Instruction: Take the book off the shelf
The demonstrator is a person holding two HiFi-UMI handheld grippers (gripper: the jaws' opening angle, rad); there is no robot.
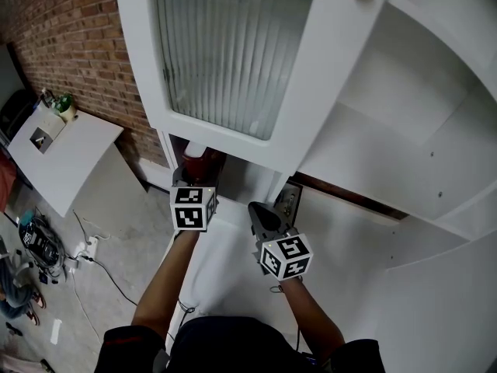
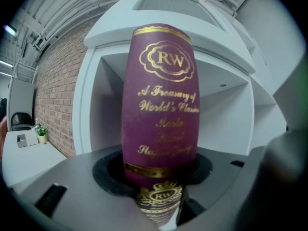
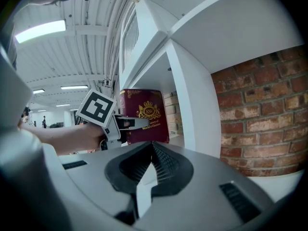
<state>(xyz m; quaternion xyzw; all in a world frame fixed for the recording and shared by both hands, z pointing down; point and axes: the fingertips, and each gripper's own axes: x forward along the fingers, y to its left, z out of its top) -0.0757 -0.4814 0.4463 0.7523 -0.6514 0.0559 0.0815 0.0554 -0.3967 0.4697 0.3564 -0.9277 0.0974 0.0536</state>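
Book (image 2: 161, 105) gripped in left claw (image 2: 160, 186) (lower spine lettering blurred, bottom edge hidden); right claw (image 3: 150, 153) closed, empty

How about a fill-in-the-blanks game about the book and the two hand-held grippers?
1. The book has the letters RW in ___ on its dark red cover.
2. The left hand-held gripper is shut on the book, while the right hand-held gripper, jaws together, holds ___.
3. The wall beside the white shelf is made of ___.

Missing words: gold; nothing; brick.
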